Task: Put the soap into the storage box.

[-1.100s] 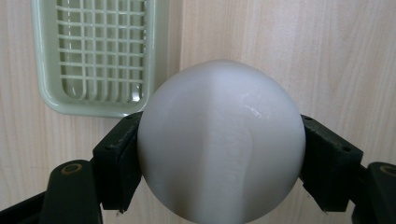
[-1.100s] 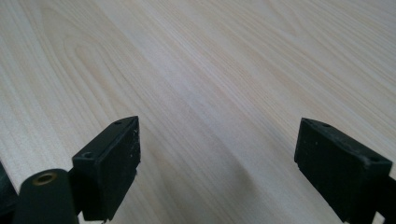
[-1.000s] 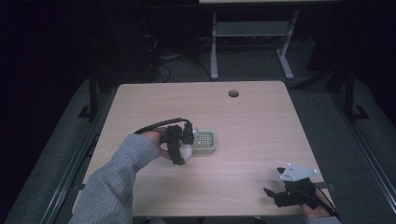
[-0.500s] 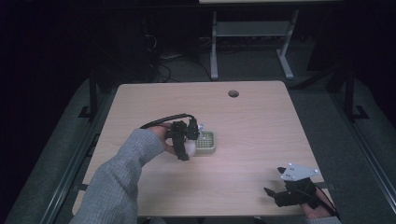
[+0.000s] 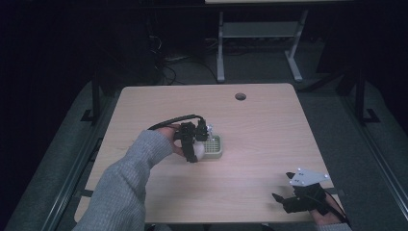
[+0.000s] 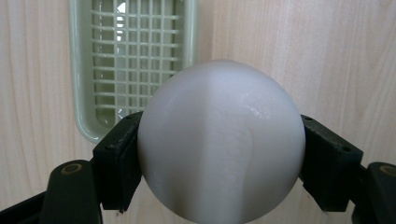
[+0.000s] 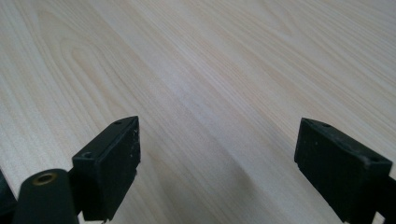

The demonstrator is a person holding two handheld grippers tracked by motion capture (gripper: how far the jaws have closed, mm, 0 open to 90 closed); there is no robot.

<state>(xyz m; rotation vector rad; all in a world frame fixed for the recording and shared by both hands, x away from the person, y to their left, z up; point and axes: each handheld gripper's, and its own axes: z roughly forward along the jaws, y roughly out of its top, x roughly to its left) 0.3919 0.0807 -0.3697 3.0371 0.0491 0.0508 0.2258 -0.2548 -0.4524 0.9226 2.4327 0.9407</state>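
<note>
The right gripper (image 5: pixel 288 201) rests at the counter's (image 5: pixel 269 139) near edge, jaws wide and empty. Farther in, the left gripper (image 6: pixel 219 154) is clamped on a white ball (image 6: pixel 219 144) just beside the green basket (image 6: pixel 84 70) — pickup done, placing in the basket likely left.
</note>
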